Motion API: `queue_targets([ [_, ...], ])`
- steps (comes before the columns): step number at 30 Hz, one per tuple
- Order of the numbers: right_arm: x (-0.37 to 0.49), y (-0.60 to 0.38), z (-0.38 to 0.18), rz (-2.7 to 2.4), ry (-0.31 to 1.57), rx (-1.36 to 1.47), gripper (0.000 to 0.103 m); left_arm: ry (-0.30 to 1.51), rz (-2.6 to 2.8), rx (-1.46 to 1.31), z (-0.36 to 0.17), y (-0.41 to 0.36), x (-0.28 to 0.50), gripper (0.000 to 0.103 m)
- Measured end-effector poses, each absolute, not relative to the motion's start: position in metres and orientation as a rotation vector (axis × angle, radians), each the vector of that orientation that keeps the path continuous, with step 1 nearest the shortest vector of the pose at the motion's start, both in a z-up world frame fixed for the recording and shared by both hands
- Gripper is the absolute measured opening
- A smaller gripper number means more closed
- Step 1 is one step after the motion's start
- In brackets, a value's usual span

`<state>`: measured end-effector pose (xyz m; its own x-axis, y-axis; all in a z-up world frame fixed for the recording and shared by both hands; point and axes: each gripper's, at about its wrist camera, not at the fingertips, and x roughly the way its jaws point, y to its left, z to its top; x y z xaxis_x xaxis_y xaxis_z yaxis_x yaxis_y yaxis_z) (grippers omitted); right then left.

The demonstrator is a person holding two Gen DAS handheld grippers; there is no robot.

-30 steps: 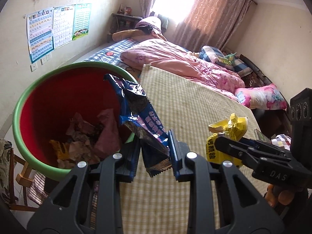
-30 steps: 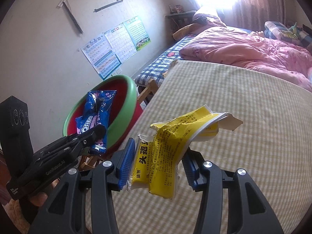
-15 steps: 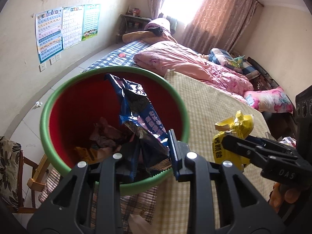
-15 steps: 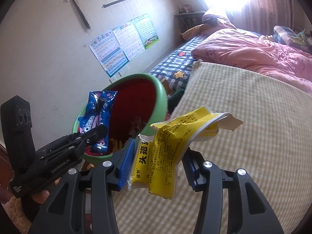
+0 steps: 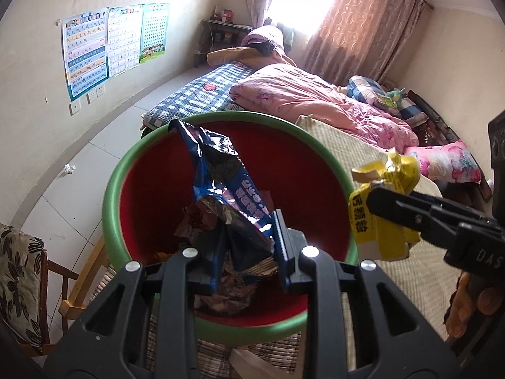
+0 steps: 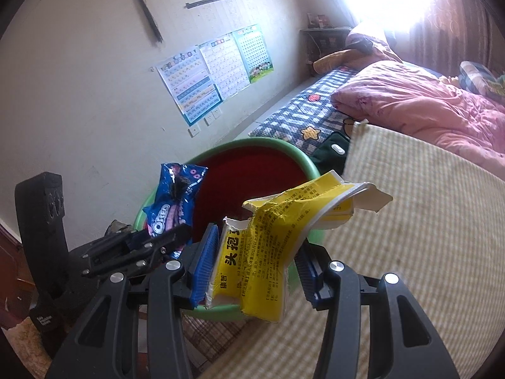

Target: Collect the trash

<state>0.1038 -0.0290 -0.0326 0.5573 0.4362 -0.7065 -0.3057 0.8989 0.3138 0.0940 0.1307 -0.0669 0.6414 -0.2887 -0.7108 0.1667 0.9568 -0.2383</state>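
A red bin with a green rim (image 5: 111,189) (image 6: 303,164) stands beside the bed and holds crumpled wrappers (image 5: 202,221). My left gripper (image 5: 249,255) is shut on a blue cookie wrapper (image 5: 227,183) (image 6: 172,208), which hangs over the bin's mouth. My right gripper (image 6: 257,268) is shut on a torn yellow packet (image 6: 262,240) (image 5: 385,221). That packet hangs at the bin's near right rim, over the edge of the woven mat. In the left wrist view the right gripper (image 5: 375,202) reaches in from the right.
A beige woven mat (image 6: 410,237) covers the near part of the bed, with a pink quilt (image 5: 303,98) beyond. A wooden chair (image 5: 72,284) stands under and left of the bin. Posters (image 5: 110,41) hang on the wall. A paper scrap (image 5: 68,169) lies on the floor.
Both grippers have travelled left from over the mat toward the bin. The blue wrapper now hangs over the bin's middle, and the yellow packet has reached its rim.
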Motion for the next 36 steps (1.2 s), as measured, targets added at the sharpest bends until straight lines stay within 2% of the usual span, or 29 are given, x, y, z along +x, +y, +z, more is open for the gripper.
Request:
queue_targets([
  [13, 0.121, -0.003, -0.032, 0.44, 0.859, 0.178, 0.048, 0.841, -0.277, -0.14, -0.07, 0.144, 0.115, 0.027],
  [15, 0.12, -0.001, -0.031, 0.438, 0.853, 0.179, 0.054, 0.841, -0.278, -0.141, -0.071, 0.144, 0.116, 0.032],
  [17, 0.118, -0.002, -0.028, 0.437, 0.841, 0.19, 0.069, 0.829, -0.261, -0.144, -0.071, 0.145, 0.115, 0.049],
  [19, 0.115, -0.004, -0.025, 0.436, 0.826, 0.195, 0.072, 0.823, -0.253, -0.152, -0.071, 0.145, 0.113, 0.051],
  [22, 0.11, -0.013, -0.021, 0.424, 0.81, 0.206, 0.078, 0.811, -0.239, -0.151, -0.071, 0.144, 0.111, 0.061],
  [27, 0.099, -0.04, -0.012, 0.382, 0.772, 0.24, 0.084, 0.749, -0.215, -0.142, -0.06, 0.134, 0.104, 0.071],
  [31, 0.086, -0.07, -0.005, 0.337, 0.731, 0.251, 0.089, 0.655, -0.209, -0.113, -0.04, 0.113, 0.091, 0.085],
  [32, 0.082, -0.08, -0.004, 0.326, 0.72, 0.259, 0.09, 0.631, -0.211, -0.104, -0.035, 0.105, 0.087, 0.093],
  [33, 0.079, -0.088, -0.003, 0.32, 0.713, 0.267, 0.091, 0.602, -0.207, -0.093, -0.029, 0.096, 0.081, 0.096],
  [36, 0.065, -0.115, 0.001, 0.307, 0.688, 0.285, 0.095, 0.519, -0.181, -0.062, -0.015, 0.071, 0.064, 0.098],
])
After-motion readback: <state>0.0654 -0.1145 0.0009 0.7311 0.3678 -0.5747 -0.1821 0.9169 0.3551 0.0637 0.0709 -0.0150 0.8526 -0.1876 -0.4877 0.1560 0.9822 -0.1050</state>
